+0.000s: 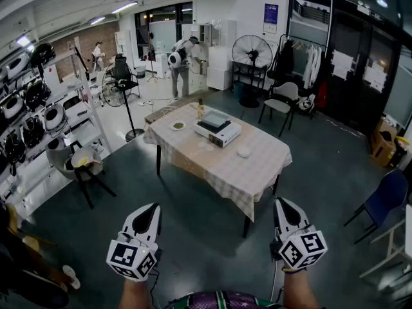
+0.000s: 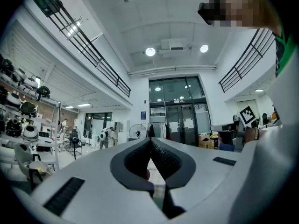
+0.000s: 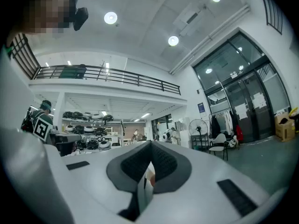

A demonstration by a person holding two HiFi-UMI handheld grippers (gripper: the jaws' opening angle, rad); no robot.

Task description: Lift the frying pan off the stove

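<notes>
A white table-top stove (image 1: pixel 217 131) stands on the table with the checked cloth (image 1: pixel 257 172), several steps ahead of me. A flat grey thing (image 1: pixel 215 120) lies on top of it; I cannot tell from here whether it is the frying pan. My left gripper (image 1: pixel 152 208) and right gripper (image 1: pixel 281 203) are held low in front of me, far short of the table, pointing toward it. In the left gripper view the left gripper (image 2: pixel 150 140) has its jaws together with nothing between them. The right gripper (image 3: pixel 150 144) looks the same in its own view.
On the table are also a small plate (image 1: pixel 177 125), a bottle (image 1: pixel 200 108) and a white bowl (image 1: pixel 243 152). Shelves of helmets (image 1: pixel 29 108) line the left, with a stool (image 1: pixel 84 163) beside them. A chair (image 1: pixel 280 102), a blue chair (image 1: pixel 386 197) and a person (image 1: pixel 180 58) are farther off.
</notes>
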